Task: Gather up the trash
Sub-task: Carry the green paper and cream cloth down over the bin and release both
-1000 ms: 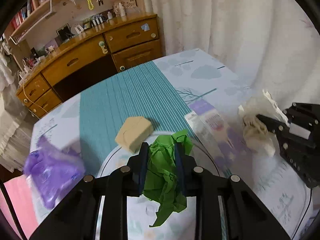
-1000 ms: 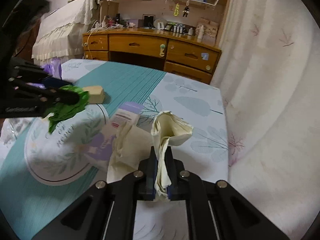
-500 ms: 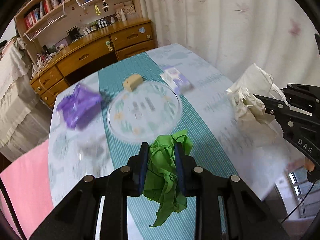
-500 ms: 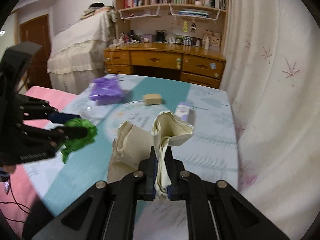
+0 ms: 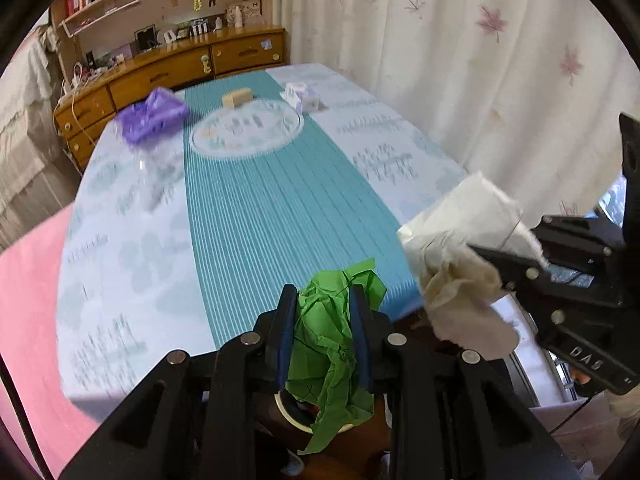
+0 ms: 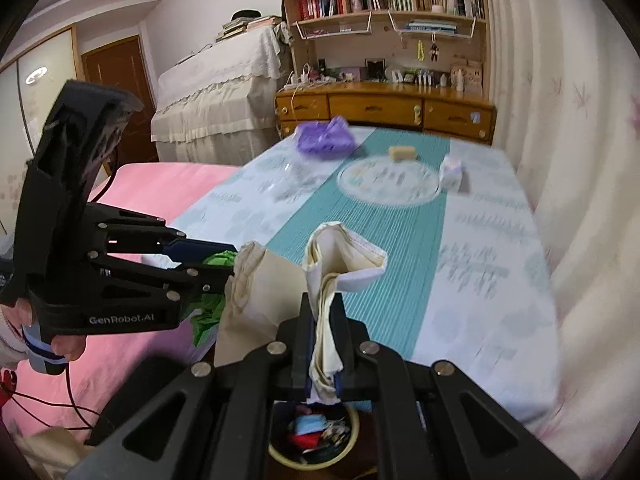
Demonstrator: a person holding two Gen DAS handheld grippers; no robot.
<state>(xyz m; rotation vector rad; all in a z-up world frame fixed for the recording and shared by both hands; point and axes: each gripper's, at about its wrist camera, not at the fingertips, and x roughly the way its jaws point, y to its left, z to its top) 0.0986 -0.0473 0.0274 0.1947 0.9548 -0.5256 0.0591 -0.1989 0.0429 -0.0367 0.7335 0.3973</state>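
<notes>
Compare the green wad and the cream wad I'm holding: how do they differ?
The green wad is bright, tightly crinkled paper in the left gripper; the cream wad is pale, softer, in loose folds, in the right gripper. The cream wad looks bulkier. Both are clamped off the table, above a bin.

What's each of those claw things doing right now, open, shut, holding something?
Left gripper: closed on the crumpled green paper.
Right gripper: closed on the cream paper wad.

Black hand-held gripper (image 6: 216,260) — silver screws, blue pads, "GenRobot.AI".
</notes>
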